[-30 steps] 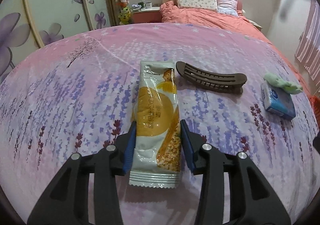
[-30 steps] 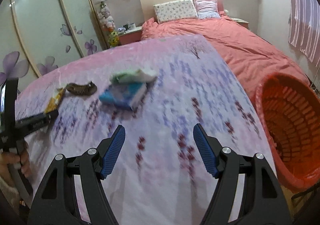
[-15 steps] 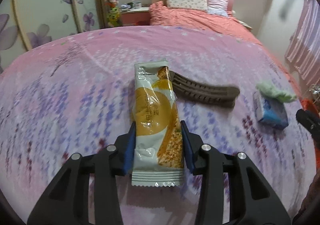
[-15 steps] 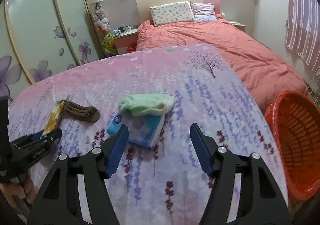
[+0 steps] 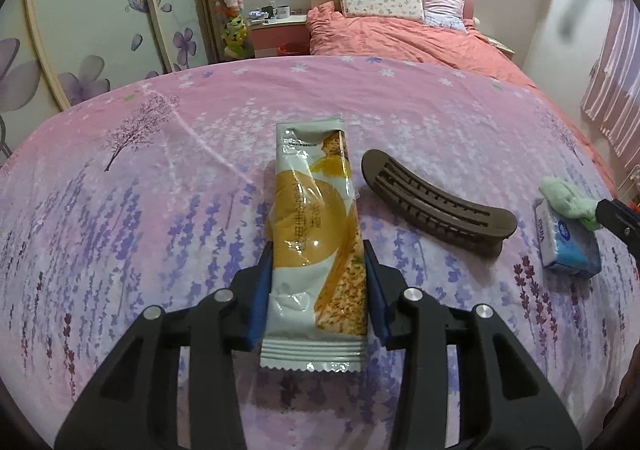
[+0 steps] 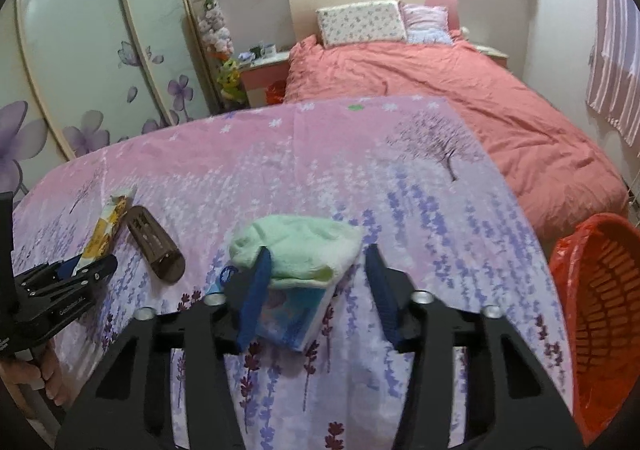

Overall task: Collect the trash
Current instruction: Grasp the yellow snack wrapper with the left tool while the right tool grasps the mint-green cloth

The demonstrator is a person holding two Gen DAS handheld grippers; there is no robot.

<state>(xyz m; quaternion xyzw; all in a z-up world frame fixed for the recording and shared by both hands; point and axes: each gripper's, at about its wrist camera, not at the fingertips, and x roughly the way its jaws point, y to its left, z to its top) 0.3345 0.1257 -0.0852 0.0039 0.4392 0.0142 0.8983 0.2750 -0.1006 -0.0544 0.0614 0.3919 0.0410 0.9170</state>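
On the pink, lavender-printed bedspread (image 5: pixel 160 178), the left gripper (image 5: pixel 318 286) is clamped on the lower half of a long orange-and-white plastic snack wrapper (image 5: pixel 316 234), its blue pads pressing both edges. Just beside the wrapper lies a curved brown plastic hair clip (image 5: pixel 436 206). Over to the right, the right gripper (image 6: pixel 318 290) is closing around a crumpled pale-green cloth (image 6: pixel 296 246) lying on a blue tissue packet (image 6: pixel 292 318); the far pad stands clear of them. An orange plastic basket (image 6: pixel 600 298) sits beside the bed.
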